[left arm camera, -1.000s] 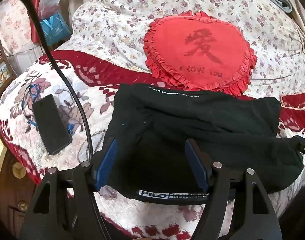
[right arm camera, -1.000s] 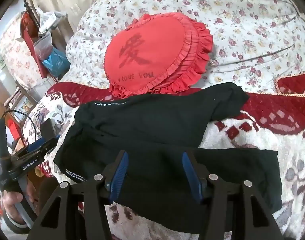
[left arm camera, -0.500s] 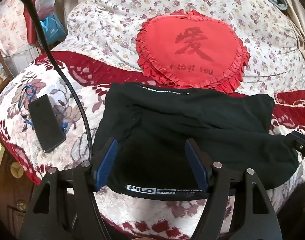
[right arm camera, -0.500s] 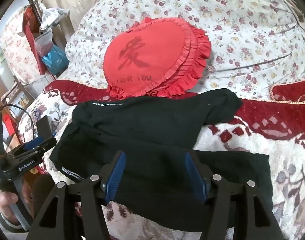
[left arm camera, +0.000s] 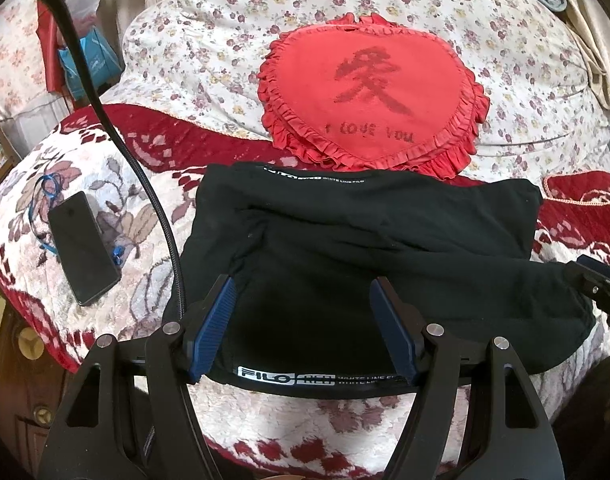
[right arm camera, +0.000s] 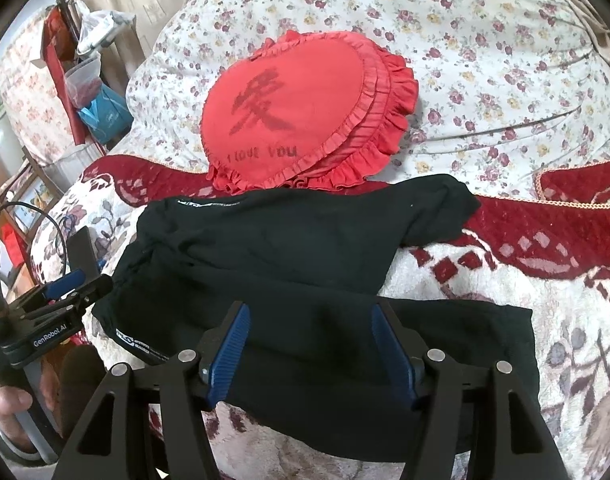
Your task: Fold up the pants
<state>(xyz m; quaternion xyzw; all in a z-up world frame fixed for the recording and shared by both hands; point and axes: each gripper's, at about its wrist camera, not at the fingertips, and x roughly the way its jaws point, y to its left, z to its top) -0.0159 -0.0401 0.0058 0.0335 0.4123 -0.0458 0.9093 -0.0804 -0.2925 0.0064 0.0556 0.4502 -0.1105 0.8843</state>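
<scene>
Down at the near edge, the left gripper [left arm camera: 301, 320] hangs over the waistband end of the black pants [left arm camera: 365, 248], jaws spread wide, nothing pinched between its blue pads [left arm camera: 213, 332]. Over to the right gripper [right arm camera: 309, 344]: its jaws are opening right now, the cloth lying under and between them but not clamped. So both tools are free of the fabric.

The pants themselves lie across the patterned blanket [left arm camera: 117, 208] near the bed's front edge, and they look already doubled over, one layer slanting across another, two printed waistband strips showing, one near, one far. My read: a first fold is in, and at least one more fold and some smoothing remain, since the layers don't line up.

Further back, a phone [left arm camera: 83, 248] rests on the blanket to the left, and the red heart pillow [left arm camera: 373, 92] sits just behind the pants, its frill seemingly touching the far hem, though that junction is hard to judge. The near hem is hidden behind the gripper frames.
</scene>
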